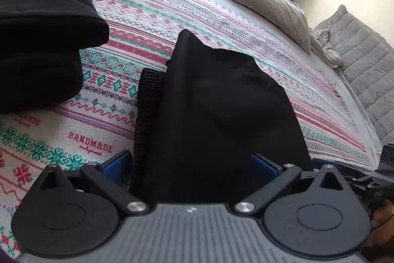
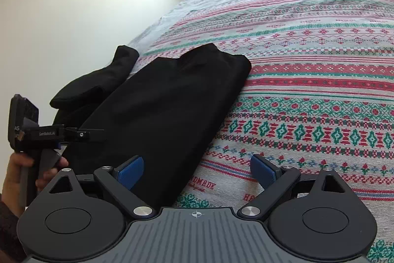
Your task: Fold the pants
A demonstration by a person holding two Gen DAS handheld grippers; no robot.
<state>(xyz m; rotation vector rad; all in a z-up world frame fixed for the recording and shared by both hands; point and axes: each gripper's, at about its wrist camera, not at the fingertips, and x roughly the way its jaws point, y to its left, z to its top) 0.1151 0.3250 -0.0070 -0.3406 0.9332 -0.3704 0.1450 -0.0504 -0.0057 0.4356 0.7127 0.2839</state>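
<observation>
Black pants lie folded in a long strip on the patterned bedspread; their ribbed waistband shows at the left edge. My left gripper is open, its blue pads on either side of the near end of the pants. In the right wrist view the pants run away from me to the left of centre. My right gripper is open and empty, with its left pad over the pants' near edge. The left gripper's body shows at the left, held by a hand.
A stack of folded black clothes sits at the left on the bed, and also shows in the right wrist view. Pillows and a grey quilt lie at the far side. A white wall borders the bed's left edge.
</observation>
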